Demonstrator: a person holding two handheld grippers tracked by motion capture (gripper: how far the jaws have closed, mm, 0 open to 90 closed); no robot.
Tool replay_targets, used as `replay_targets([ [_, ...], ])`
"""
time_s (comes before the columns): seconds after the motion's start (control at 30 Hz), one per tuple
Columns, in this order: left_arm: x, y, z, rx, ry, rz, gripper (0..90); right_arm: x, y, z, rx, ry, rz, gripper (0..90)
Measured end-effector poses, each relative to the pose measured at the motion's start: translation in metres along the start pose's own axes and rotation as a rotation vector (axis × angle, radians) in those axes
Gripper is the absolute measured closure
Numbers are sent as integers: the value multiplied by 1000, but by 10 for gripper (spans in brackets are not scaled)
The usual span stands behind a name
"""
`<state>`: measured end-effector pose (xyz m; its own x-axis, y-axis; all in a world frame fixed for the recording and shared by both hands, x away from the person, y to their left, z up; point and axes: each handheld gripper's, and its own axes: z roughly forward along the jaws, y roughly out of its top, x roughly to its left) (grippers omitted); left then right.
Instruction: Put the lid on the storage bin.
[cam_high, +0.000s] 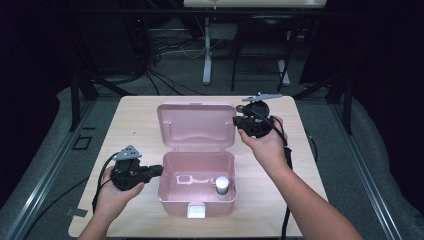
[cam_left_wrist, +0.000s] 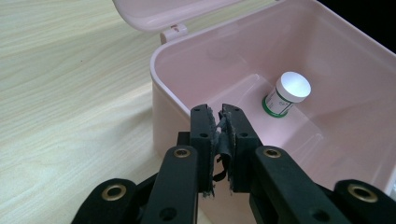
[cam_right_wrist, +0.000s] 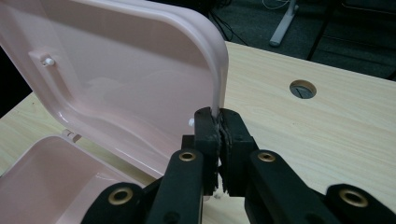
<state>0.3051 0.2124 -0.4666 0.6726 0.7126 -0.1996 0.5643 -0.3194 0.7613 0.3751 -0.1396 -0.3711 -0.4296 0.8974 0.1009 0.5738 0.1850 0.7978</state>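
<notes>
A pink plastic box (cam_high: 197, 202) stands open mid-table, its lid (cam_high: 196, 125) upright at the back. Inside at the right stands a small white-capped bottle (cam_high: 222, 184) (cam_left_wrist: 286, 93). My left gripper (cam_high: 160, 170) (cam_left_wrist: 219, 114) reaches in from the left, and its jaws are shut on the rim of the box's left wall (cam_left_wrist: 177, 88). My right gripper (cam_high: 236, 121) (cam_right_wrist: 218, 116) is at the lid's right edge. Its jaws pinch that edge of the lid (cam_right_wrist: 116, 84), which runs down between them.
The box sits on a light wooden table (cam_high: 135, 125) with a round cable hole (cam_right_wrist: 302, 88) near its far right. A white latch (cam_high: 196, 211) hangs on the box's front wall. Dark floor, cables and desk legs lie beyond the table.
</notes>
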Motion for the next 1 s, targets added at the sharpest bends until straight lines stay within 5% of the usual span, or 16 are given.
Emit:
replay_targets([
  [1.0, 0, 0, 0, -2, 0, 0, 839, 5, -18, -18, -52, 32, -33, 869],
])
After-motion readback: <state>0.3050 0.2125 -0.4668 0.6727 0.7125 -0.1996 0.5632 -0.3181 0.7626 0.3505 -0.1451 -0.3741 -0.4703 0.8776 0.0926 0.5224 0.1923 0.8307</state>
